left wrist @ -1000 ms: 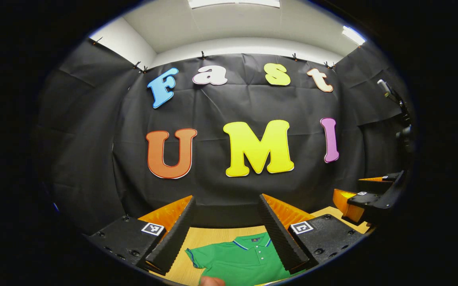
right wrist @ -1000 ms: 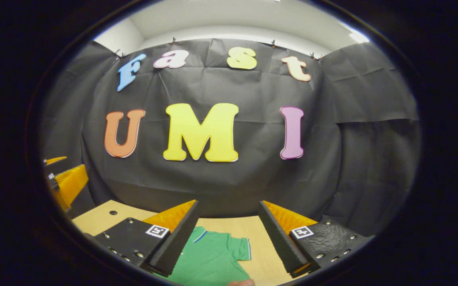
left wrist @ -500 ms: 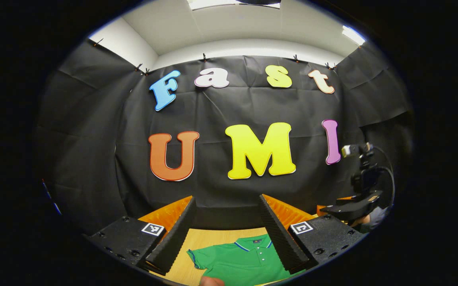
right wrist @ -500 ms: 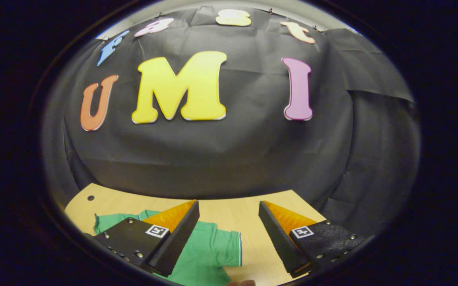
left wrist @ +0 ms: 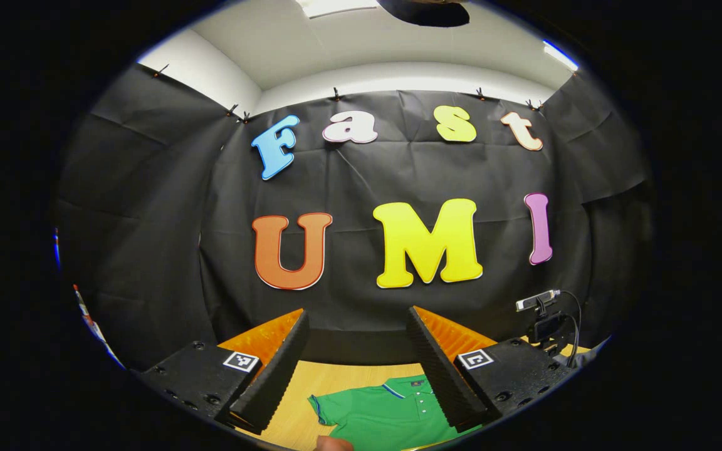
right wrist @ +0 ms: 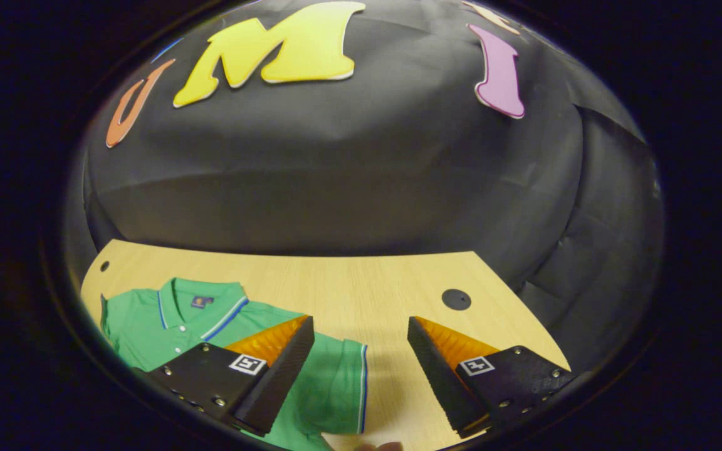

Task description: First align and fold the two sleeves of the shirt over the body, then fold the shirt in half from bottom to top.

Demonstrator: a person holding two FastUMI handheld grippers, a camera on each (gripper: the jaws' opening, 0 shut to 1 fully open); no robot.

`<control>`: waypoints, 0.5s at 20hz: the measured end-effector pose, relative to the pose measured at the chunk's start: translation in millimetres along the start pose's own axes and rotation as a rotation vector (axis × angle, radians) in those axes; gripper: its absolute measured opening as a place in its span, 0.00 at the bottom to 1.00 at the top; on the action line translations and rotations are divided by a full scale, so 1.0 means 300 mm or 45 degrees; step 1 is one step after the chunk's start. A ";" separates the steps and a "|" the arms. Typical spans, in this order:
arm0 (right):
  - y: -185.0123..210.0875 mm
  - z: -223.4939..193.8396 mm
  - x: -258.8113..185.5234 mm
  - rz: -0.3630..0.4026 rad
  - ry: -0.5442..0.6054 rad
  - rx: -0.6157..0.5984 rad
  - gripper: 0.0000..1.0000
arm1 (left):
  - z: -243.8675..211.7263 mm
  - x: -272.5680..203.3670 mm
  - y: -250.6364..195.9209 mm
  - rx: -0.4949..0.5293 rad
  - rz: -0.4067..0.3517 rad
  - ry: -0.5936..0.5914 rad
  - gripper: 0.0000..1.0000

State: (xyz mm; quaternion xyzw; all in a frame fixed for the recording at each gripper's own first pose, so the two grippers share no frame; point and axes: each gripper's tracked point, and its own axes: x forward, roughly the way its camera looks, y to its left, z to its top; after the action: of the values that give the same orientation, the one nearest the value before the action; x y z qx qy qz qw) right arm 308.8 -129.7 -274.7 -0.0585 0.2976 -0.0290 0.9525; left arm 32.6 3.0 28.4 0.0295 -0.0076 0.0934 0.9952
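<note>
While both grippers, left gripper and right gripper, spread: one green shirt, flat.

The right gripper is tipping downward toward the tabletop, so its view is now taking in far more of the wood and of the green shirt, collar included, with one sleeve lying just below its spread jaws. In the left gripper view, the right gripper is sinking lower beside the shirt.
</note>
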 end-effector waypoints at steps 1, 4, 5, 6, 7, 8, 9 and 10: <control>-0.007 -0.029 0.026 -0.004 0.039 -0.005 0.96 | -0.006 -0.003 0.005 0.000 0.007 0.005 0.99; -0.005 -0.103 0.078 0.002 0.129 0.004 0.96 | -0.017 0.003 0.011 0.000 0.023 0.026 0.99; -0.003 -0.129 0.091 0.002 0.151 0.009 0.95 | -0.021 0.003 0.017 0.000 0.028 0.031 0.99; -0.003 -0.152 0.104 0.000 0.174 0.013 0.95 | -0.027 0.003 0.023 0.002 0.032 0.037 0.99; -0.006 -0.172 0.111 -0.002 0.196 0.017 0.96 | -0.032 0.007 0.021 0.002 0.034 0.043 0.99; -0.006 -0.191 0.118 -0.002 0.216 0.018 0.95 | -0.035 0.007 0.024 0.002 0.036 0.048 0.99; -0.006 -0.210 0.125 -0.004 0.238 0.017 0.96 | -0.040 0.007 0.024 0.001 0.036 0.053 0.99; -0.007 -0.225 0.131 -0.006 0.256 0.023 0.95 | -0.042 0.008 0.026 0.002 0.037 0.056 0.99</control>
State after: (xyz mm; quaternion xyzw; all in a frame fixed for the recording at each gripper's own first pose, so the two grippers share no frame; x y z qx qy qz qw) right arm 302.5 -141.8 -351.6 -0.0474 0.3912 -0.0396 0.9182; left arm 33.5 11.8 16.3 0.0282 0.0141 0.1085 0.9936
